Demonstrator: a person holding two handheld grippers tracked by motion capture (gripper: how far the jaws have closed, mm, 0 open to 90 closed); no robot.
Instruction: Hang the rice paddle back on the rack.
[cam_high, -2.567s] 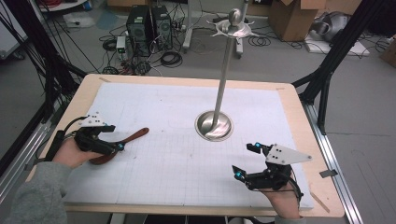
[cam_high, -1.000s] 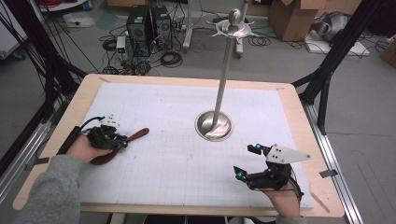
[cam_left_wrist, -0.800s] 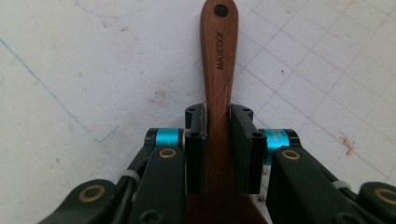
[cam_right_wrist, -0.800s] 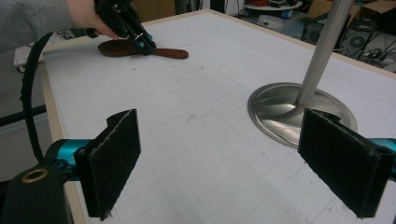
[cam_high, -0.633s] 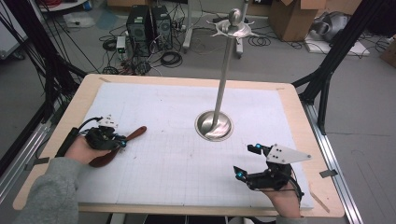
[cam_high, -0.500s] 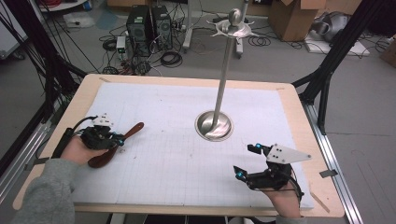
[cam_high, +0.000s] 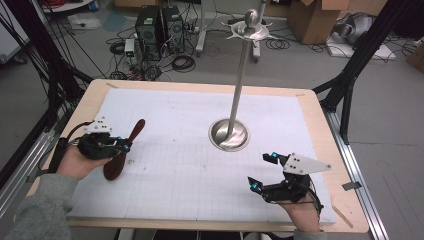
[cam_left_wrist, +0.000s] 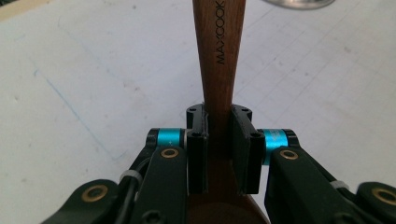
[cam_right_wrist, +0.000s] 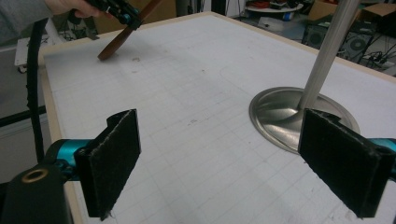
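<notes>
Gripping a wooden spoon (cam_high: 124, 149) by its handle at the table's (cam_high: 200, 86) left side, left gripper (cam_high: 121, 145) clamped tight, right gripper (cam_high: 260, 171) spread wide, metal stand (cam_high: 235, 107) between.

- Metal stand (cam_high: 235, 100): only tall obstacle, right of table centre, round base (cam_high: 229, 134) flat on white mat (cam_high: 190, 170).
- Open mat all around it.
- Wooden spoon (cam_high: 124, 149) occupies left edge.
</notes>
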